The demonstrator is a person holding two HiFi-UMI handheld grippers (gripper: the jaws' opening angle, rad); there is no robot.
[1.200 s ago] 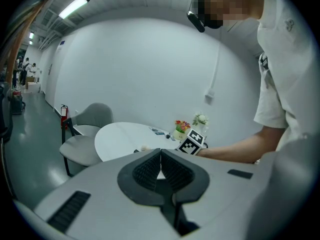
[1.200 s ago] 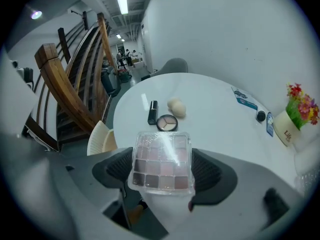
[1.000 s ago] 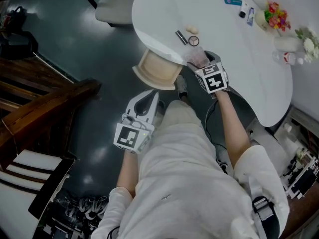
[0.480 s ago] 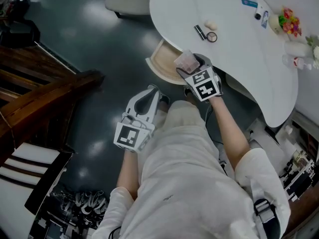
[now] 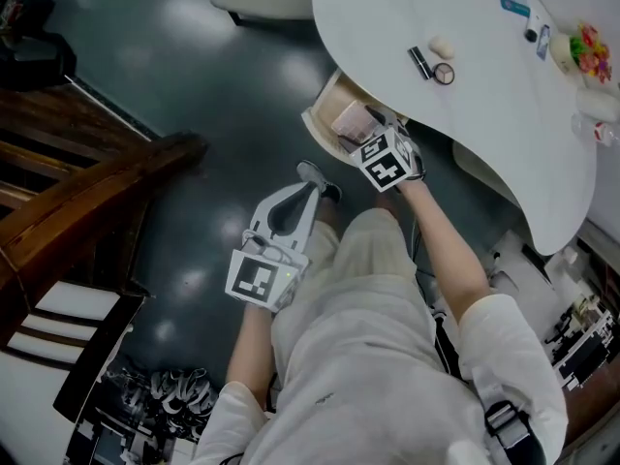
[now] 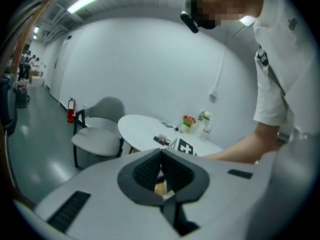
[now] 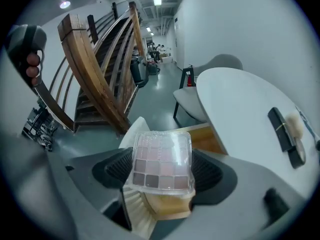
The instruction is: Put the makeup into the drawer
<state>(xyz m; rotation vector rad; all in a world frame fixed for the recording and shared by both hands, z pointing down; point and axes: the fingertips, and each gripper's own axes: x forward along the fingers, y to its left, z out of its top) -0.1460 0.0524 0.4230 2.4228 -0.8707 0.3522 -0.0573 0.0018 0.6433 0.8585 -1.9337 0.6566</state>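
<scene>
White round tabletop, wooden drawer pulled open under its edge. Right gripper jaws clamped on eyeshadow palette, held flat over the drawer, likely for set-down; not released. Drawer shows only bare wood. Left gripper jaws together, empty, parked low. Black tube, round compact remain on the tabletop.

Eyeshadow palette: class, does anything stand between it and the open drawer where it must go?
Nothing visible does. The right gripper holds the palette just over the open drawer, which sticks out from under the white table. The part of the wooden drawer floor in view has nothing on it.
</scene>
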